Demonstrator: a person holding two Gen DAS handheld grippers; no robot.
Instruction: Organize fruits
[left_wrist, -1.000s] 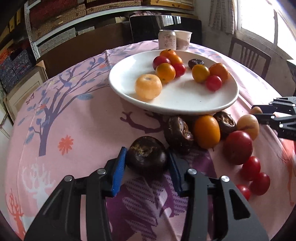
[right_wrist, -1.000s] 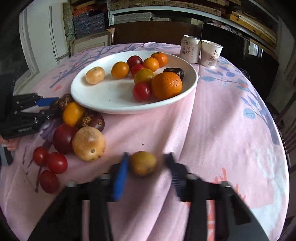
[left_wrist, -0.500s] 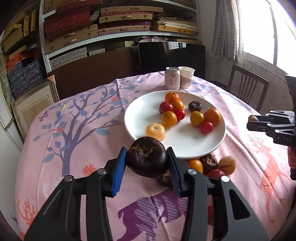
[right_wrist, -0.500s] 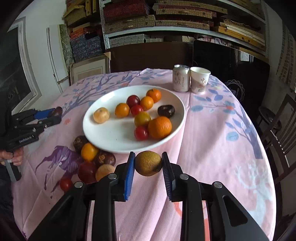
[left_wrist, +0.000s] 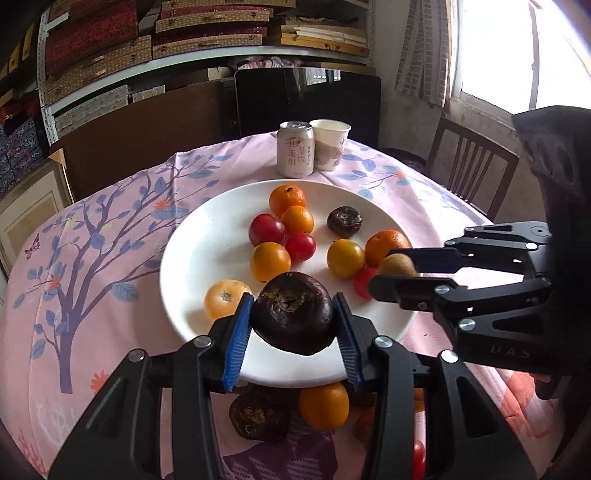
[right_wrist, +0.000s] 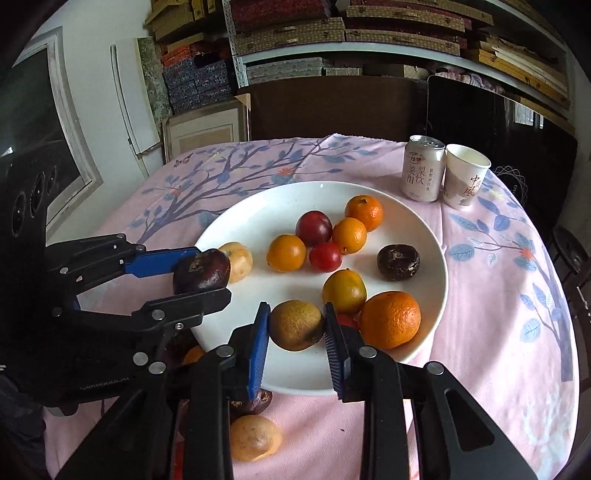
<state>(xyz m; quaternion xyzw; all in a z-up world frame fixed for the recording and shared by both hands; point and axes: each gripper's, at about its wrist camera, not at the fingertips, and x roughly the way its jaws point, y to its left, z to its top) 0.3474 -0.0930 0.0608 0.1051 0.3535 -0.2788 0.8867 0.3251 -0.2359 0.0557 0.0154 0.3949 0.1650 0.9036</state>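
My left gripper (left_wrist: 293, 319) is shut on a dark purple fruit (left_wrist: 293, 312) and holds it in the air over the near part of the white plate (left_wrist: 192, 258). The right gripper (right_wrist: 297, 326) is shut on a small brown-green fruit (right_wrist: 297, 325), also above the plate (right_wrist: 432, 266), beside a big orange (right_wrist: 390, 319). Each gripper shows in the other's view: the right one (left_wrist: 393, 273) comes in from the right, the left one (right_wrist: 201, 275) from the left. Several oranges, red fruits and one dark fruit (left_wrist: 344, 220) lie on the plate.
Loose fruits lie on the pink cloth in front of the plate: an orange one (left_wrist: 324, 406), a dark one (left_wrist: 258, 415), a pale one (right_wrist: 255, 437). A drink can (left_wrist: 295, 153) and a paper cup (left_wrist: 330, 144) stand behind the plate. Chairs and shelves ring the table.
Both grippers have lifted their fruits off the cloth and carried them forward over the plate, and they now stand close together. The jaws kept their grip.
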